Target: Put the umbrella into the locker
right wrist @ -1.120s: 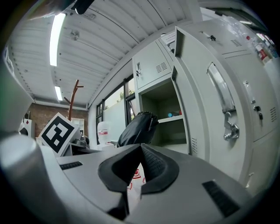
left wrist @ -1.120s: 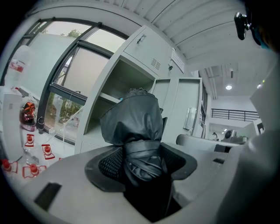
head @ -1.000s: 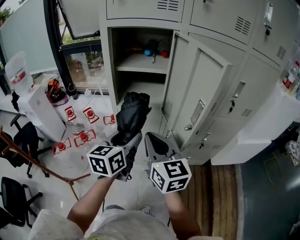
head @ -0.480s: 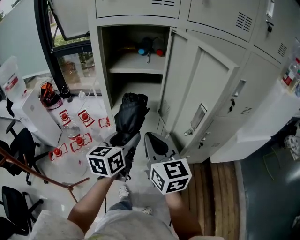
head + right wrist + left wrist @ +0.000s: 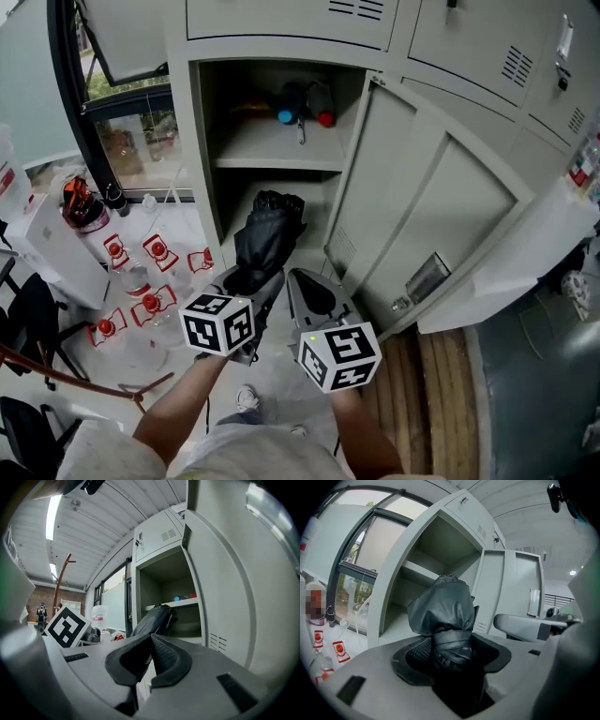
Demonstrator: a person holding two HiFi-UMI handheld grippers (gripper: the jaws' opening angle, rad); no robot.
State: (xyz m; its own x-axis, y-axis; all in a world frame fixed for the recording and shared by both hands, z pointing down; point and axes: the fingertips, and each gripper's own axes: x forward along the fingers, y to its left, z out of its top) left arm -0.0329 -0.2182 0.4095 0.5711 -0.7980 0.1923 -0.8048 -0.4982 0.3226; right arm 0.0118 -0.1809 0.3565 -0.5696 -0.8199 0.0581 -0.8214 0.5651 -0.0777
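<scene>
A folded black umbrella (image 5: pixel 267 234) sticks out of my left gripper (image 5: pixel 251 277), whose jaws are shut on its strapped lower part. Its tip points at the lower compartment of the open grey locker (image 5: pixel 184 141), just in front of the opening. In the left gripper view the umbrella (image 5: pixel 443 611) fills the space between the pads of the left gripper (image 5: pixel 450 653). My right gripper (image 5: pixel 298 281) hangs beside it on the right, shut with nothing in it; in its own view the right gripper (image 5: pixel 151 641) has its pads together and the umbrella (image 5: pixel 152 618) lies to the left.
The locker door (image 5: pixel 422 206) stands swung open at the right. Blue and red items (image 5: pixel 300 108) lie on the upper shelf (image 5: pixel 272 150). Several bottles with red labels (image 5: pixel 141 277) stand on the floor at left, near black chairs (image 5: pixel 28 300) and a wooden stand (image 5: pixel 84 366).
Both grippers have moved forward toward the open locker, and the umbrella's tip is now nearer the lower compartment. Neither grip has changed.
</scene>
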